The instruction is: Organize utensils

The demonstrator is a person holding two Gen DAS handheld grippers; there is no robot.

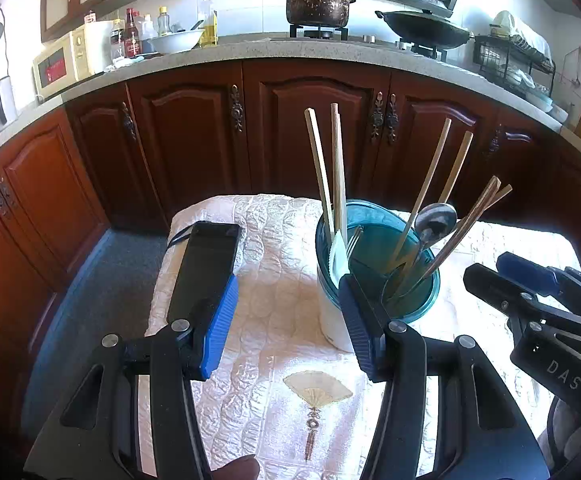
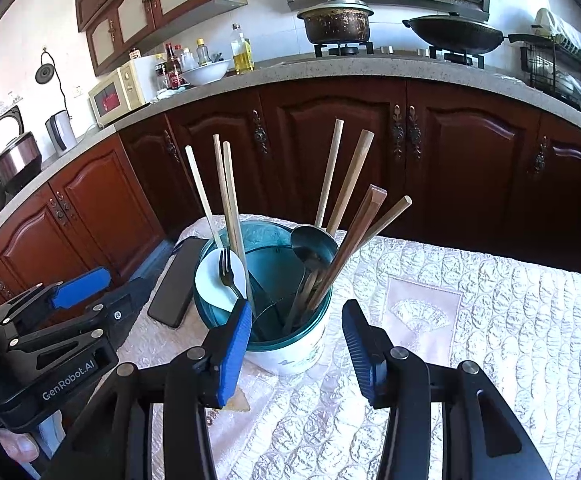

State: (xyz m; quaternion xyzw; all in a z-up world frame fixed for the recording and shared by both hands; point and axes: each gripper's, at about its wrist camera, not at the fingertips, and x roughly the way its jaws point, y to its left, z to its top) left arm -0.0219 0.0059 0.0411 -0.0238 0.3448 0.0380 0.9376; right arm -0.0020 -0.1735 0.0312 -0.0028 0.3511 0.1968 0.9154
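Kitchen table point(image 2: 490, 320) with quilted cloth: utensil holder point(image 2: 290, 344) appears fully loaded; left tool point(image 1: 286, 300) and right tool point(image 2: 296, 328) both spread, empty. Next: likely withdraw.

Both wrist views look forward and down, close over the utensil holder point(image 1: 374, 264), toward the kitchen cabinets point(image 2: 330, 140)

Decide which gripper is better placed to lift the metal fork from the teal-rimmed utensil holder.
Probably the left gripper: its open right finger already sits beside the metal fork in the teal-rimmed utensil holder. The right gripper is open, farther back.
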